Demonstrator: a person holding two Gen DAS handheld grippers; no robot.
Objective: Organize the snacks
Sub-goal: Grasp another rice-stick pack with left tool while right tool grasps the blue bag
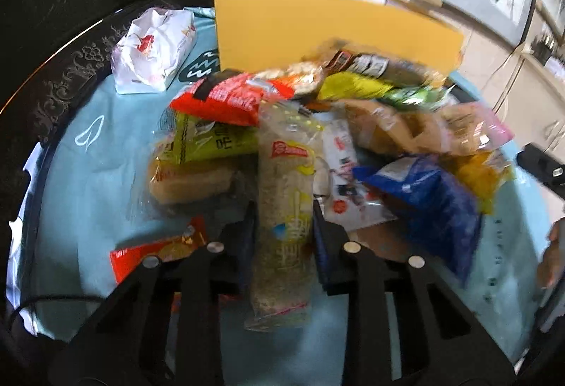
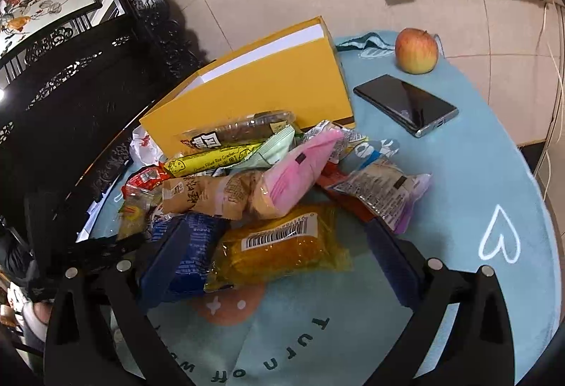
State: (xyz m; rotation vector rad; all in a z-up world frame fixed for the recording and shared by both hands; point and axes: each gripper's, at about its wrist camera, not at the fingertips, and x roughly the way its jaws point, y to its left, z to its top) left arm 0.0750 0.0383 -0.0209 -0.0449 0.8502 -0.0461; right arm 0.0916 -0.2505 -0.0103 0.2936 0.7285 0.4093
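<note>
your left gripper (image 1: pixel 284 223) pinches the clear packet (image 1: pixel 282 209), its length running along the jaws; your right gripper (image 2: pixel 279 245) stands wide around the yellow pack (image 2: pixel 279 248).

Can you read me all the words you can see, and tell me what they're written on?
"Turn off w...", cut off by the gripper: on the blue mat.
"Cheese Filled Rice Cracker", small but just readable: on the yellow packet.
Barcode digits: on the orange packet, too small to read.
Chinese print on the brown packet and the long clear packet: too blurred to read.
</note>
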